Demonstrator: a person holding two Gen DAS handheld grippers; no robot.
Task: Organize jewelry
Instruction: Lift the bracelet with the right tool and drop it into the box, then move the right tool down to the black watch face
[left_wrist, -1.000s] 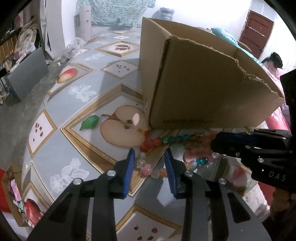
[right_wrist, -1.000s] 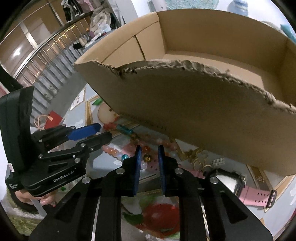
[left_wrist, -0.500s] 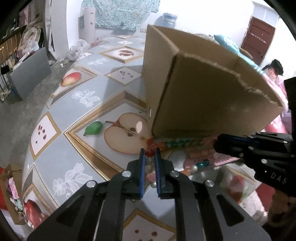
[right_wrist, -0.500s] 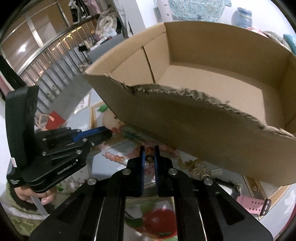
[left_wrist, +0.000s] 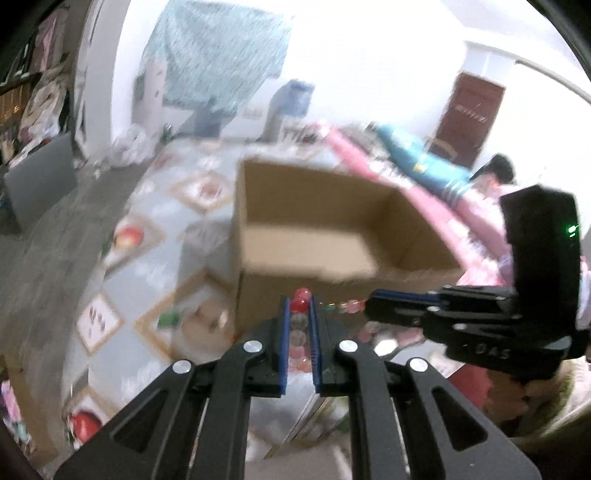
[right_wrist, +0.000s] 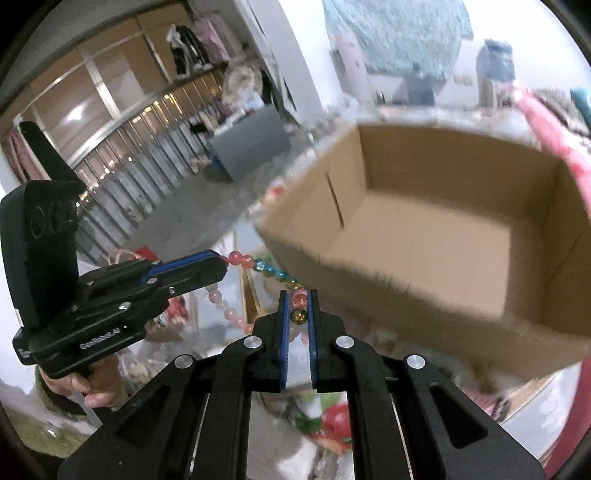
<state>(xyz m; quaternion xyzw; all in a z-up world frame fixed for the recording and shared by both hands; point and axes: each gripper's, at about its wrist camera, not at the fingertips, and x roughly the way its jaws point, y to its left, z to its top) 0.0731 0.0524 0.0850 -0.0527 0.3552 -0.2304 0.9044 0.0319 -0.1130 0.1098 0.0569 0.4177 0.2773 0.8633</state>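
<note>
Left gripper (left_wrist: 298, 325) fingers pinch red and clear beads of the bead strand (right_wrist: 275, 273); right gripper (right_wrist: 298, 314) fingers pinch a pink and an amber bead. Strand hangs between them, off the tabletop (left_wrist: 155, 258), at the near wall of the cardboard box (right_wrist: 424, 221). Judgement: keep both pinches firm, clear the ragged torn rim, release inside together. Beads round, glossy, slippery; box matte, stiff.

Bead strand (right_wrist: 258, 266) strung between left gripper (left_wrist: 298, 306) and right gripper (right_wrist: 297, 306), left end to right end, near side of open cardboard box (right_wrist: 436, 229). Box on patterned tabletop (left_wrist: 155, 236), beyond both grippers. Loose trinkets (left_wrist: 384, 338) on tabletop near the box's front wall, below the strand. Door (left_wrist: 469, 118) far right.
</note>
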